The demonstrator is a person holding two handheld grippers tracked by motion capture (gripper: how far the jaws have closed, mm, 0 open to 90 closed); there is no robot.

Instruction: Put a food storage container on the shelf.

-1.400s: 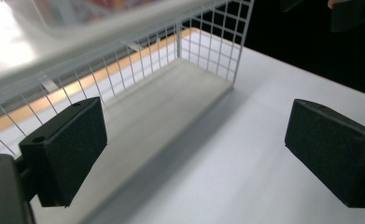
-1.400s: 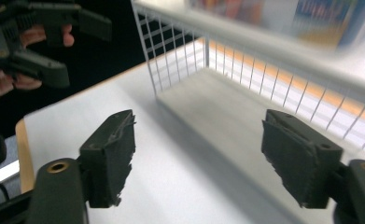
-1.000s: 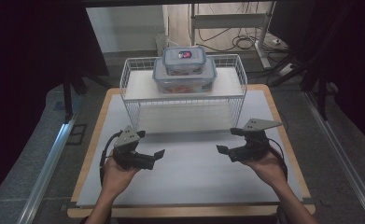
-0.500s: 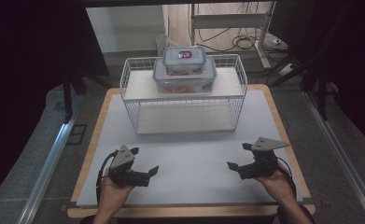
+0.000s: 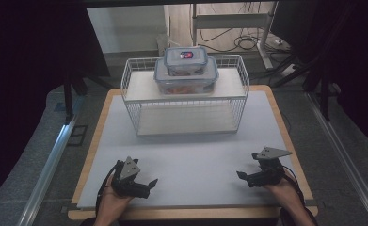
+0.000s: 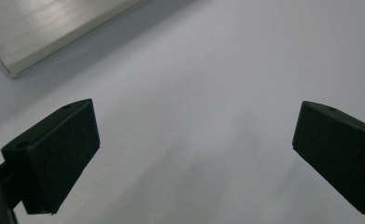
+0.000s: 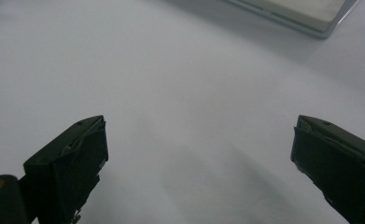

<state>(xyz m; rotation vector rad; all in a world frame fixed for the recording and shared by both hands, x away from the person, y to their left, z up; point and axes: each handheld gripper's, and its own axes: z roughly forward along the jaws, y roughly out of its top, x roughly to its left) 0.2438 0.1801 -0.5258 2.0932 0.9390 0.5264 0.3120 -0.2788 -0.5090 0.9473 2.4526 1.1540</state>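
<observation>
Currently:
left gripper [image 5: 146,185]: jaws spread wide, nothing between them, low over the white mat [image 5: 196,155], 7 o'clock
right gripper [image 5: 244,177]: jaws spread wide, empty, 5 o'clock, well apart from left
wire rack [image 5: 185,96]: 12 o'clock, long axis running 9-to-3, well apart from both jaws
large container [image 5: 186,79]: on rack's top shelf, long axis 9-to-3
small container [image 5: 185,60]: stacked on large container

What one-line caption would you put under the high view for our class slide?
Two hand-held claws, left claw and right claw, open over a white table mat, facing a wire rack topped with two stacked lidded containers.
</observation>
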